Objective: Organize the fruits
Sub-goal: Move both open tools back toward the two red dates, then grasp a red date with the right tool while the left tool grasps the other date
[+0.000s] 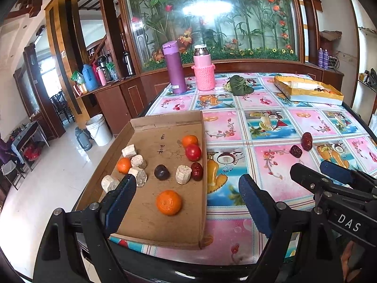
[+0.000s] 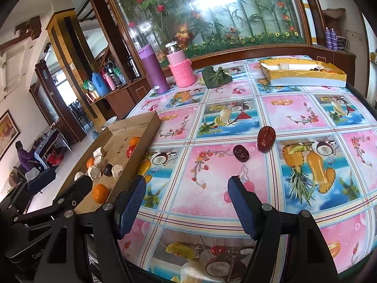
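Both tools stand idle and wide apart at the near edge of the table (image 2: 306,108): the left gripper (image 1: 187,197) hangs with nothing between its fingers over the near end of the cardboard tray (image 1: 165,226), and the right gripper (image 2: 187,193) is likewise spread and empty above the patterned cloth. The tray sits along the table's left edge and already carries three mandarins, the nearest one (image 1: 169,202) just ahead of the left tool, plus a tomato (image 1: 193,152), a dark plum (image 1: 161,172), a red date (image 1: 197,171) against the right wall, and several pale cylindrical pieces (I cannot tell what these are). Two fruits lie outside it, near the middle of the table and well apart from the tray: a larger red jujube (image 2: 266,138) and a smaller dark date (image 2: 241,153) just beside it, close but seemingly not touching. The step in hand looks like gathering these two strays, and the right gripper is the better placed. I would take the smaller, nearer one first, coming down so the pads straddle its short width, closing gently because the wrinkled skin may dent or slip. Keep the far finger clear of the jujube so it is not knocked rolling.
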Action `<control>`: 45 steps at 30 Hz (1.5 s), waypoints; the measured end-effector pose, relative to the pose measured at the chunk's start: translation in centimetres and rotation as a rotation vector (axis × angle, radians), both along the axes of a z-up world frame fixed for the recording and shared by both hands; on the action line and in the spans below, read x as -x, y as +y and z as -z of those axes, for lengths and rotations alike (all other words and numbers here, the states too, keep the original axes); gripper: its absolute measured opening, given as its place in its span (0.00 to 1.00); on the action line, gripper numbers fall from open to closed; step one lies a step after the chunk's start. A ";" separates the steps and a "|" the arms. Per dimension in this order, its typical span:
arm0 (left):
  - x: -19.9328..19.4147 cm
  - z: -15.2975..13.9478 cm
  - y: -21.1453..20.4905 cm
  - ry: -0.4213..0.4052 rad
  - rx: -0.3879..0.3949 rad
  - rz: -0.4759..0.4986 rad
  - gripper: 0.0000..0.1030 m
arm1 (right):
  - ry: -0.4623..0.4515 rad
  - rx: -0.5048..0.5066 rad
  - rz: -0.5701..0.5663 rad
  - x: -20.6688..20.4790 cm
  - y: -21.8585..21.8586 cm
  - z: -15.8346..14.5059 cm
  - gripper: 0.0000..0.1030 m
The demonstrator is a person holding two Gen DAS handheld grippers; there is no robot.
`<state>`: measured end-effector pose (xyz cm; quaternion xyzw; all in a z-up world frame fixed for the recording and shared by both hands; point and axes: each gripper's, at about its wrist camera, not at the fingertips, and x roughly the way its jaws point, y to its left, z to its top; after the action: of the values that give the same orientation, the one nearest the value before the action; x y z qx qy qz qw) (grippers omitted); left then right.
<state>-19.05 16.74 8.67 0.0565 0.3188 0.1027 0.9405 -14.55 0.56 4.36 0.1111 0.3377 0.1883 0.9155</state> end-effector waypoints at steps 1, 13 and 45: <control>-0.1 0.1 0.0 0.004 0.002 0.000 0.86 | 0.004 0.002 0.000 -0.1 0.0 0.2 0.74; -1.5 1.5 0.8 0.052 0.029 0.006 0.86 | 0.043 0.000 0.013 -1.4 -0.8 1.2 0.74; -10.3 4.0 -7.5 0.194 0.192 0.360 0.82 | 0.242 0.100 0.044 -13.6 -7.7 3.5 0.34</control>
<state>-8.74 9.22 4.63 0.0326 0.4009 -0.1035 0.9097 -0.93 -7.10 0.90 0.0945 0.4523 0.1364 0.8763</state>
